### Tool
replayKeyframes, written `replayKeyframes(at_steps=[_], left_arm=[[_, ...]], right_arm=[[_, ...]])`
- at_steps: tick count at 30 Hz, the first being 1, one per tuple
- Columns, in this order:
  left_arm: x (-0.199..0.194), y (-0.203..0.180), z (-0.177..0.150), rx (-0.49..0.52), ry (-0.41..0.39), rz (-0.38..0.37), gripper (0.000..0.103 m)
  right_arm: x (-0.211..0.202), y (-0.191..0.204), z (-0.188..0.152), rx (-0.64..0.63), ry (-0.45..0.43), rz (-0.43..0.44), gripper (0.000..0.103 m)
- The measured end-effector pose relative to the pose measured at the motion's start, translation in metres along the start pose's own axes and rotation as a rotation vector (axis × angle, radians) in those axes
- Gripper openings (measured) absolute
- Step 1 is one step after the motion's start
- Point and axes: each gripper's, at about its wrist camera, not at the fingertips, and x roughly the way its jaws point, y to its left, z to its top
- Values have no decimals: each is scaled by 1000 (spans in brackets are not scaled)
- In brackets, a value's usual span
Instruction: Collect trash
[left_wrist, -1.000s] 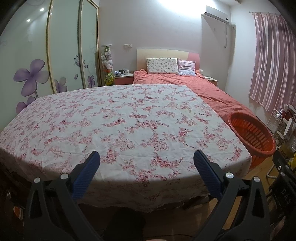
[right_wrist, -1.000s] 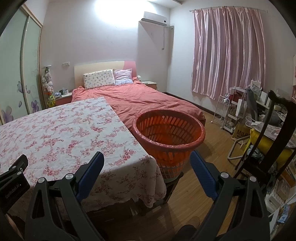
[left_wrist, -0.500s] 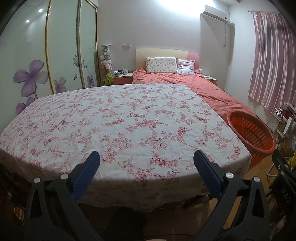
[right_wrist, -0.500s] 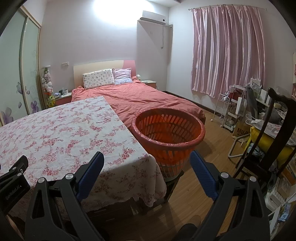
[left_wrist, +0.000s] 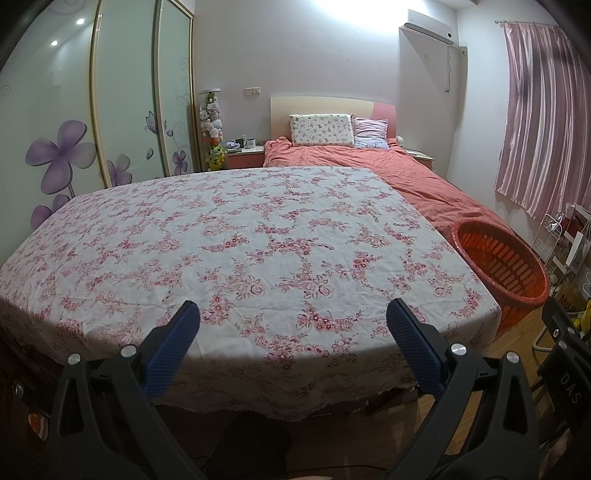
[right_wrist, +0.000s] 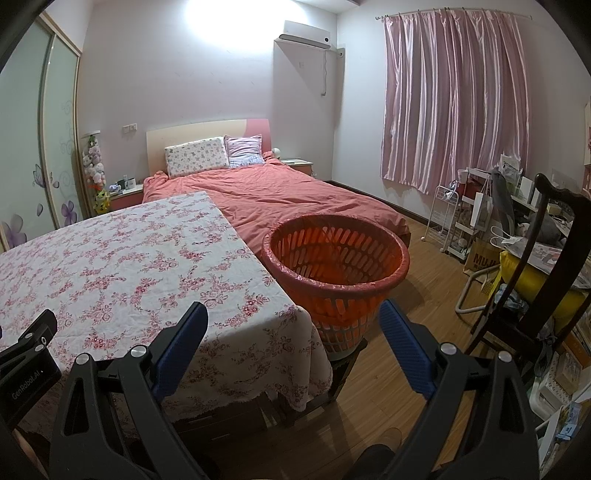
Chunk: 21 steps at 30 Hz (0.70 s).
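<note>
Your left gripper (left_wrist: 293, 317) hangs at the near edge of the table, jaws spread wide with nothing between them, and your right gripper (right_wrist: 293, 319) is the same, wide apart and empty, hovering over the table's near right corner. The floral tablecloth (left_wrist: 240, 240) ahead of you shows no trash at all, so either the collecting is done or it has not begun; the pictures cannot settle which. The orange basket (right_wrist: 336, 258) stands just beside the table's right edge, in front of the bed (right_wrist: 295, 195), and what shows of its inside looks empty. Readable writing: "GenRobot.AI" on the left gripper's body in the right view, "DAS" on the right gripper's body in the left view, and a brown bag (right_wrist: 480, 260) marked "MUJI".
</note>
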Motion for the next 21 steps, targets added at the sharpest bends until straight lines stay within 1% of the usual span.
replayKeyframes(at_steps=[21], left_arm=[[0,-1,0,1,1,1,99]], right_arm=[[0,-1,-1,1,0,1,93]])
